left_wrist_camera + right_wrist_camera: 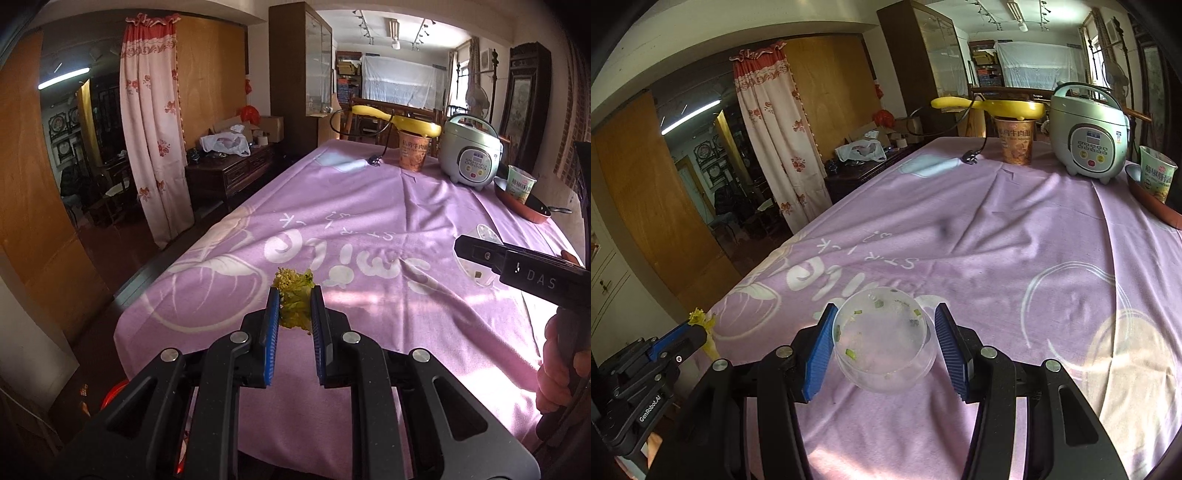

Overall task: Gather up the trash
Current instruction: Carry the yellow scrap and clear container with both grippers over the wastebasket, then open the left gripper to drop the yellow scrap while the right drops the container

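My left gripper [294, 295] is shut on a yellow-green vegetable scrap [294, 297], held above the near left part of the purple tablecloth [369, 206]. The scrap also shows in the right wrist view [700, 321] at the left gripper's tip [698, 332]. My right gripper [886, 325] is open, its blue pads [820, 350] on either side of a clear plastic bowl [884, 341] with green bits in it, standing on the cloth. The left pad looks to touch the bowl; the right pad is apart. The right gripper [465, 251] and bowl [476, 269] show in the left wrist view.
At the far end stand an orange noodle cup [414, 151] with a yellow pan [406, 123] on top, a rice cooker [472, 155], its plug [375, 160], and a green noodle cup [521, 184] in a red pan [524, 208]. A red bin [114, 395] sits below the table's left edge.
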Motion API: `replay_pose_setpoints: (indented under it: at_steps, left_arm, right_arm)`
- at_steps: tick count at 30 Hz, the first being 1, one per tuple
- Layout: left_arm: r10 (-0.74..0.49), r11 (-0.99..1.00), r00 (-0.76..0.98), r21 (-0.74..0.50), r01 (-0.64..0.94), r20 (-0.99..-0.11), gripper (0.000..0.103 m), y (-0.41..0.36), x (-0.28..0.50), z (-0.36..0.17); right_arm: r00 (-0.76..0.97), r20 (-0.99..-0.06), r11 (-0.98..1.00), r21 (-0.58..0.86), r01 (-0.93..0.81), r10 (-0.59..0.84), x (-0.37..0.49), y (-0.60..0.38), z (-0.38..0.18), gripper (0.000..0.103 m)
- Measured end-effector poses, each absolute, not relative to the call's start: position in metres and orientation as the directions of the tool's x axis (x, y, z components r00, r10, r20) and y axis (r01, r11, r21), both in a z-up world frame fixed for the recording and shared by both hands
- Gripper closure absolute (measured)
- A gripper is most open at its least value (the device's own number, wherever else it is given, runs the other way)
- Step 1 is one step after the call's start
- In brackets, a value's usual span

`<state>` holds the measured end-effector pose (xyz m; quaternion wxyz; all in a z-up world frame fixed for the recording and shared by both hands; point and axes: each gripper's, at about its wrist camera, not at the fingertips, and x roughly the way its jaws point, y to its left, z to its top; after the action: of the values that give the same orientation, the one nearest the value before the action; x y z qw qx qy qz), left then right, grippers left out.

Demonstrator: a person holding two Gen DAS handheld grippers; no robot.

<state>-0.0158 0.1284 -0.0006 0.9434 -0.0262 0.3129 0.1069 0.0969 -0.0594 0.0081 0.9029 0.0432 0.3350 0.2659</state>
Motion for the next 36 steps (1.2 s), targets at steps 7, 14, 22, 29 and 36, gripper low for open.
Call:
replay_pose_setpoints:
  at_steps: [7,14,22,29,36]
  left_arm:
    - [0.224,0.958,0.776,-0.011,-0.285,-0.590,0.085,0.165,-0.044,-0.002]
    - [0.266,0.936,0.755,-0.027,-0.351,-0.599,0.085,0.203,-0.071,-0.011]
    - [0.323,0.889,0.685,-0.039,-0.456,-0.653,0.085,0.260,-0.104,-0.038]
    - [0.388,0.838,0.612,-0.012,-0.545,-0.689,0.085,0.308,-0.136,-0.058]
    - [0.372,0.786,0.524,-0.040,-0.616,-0.766,0.085,0.359,-0.164,-0.097]
  right_arm:
    - [0.602,-0.575,0.815,0.228,-0.533,0.554,0.072,-0.015,0.018,0.050]
    - [0.544,-0.589,0.759,0.198,-0.620,0.598,0.046,0.041,0.022,0.050]
    - [0.460,-0.621,0.684,0.173,-0.709,0.634,0.019,0.104,0.017,0.050]
    - [0.367,-0.653,0.603,0.174,-0.779,0.662,-0.007,0.159,0.015,0.050]
    - [0.276,-0.705,0.526,0.160,-0.835,0.653,-0.034,0.214,-0.004,0.050]
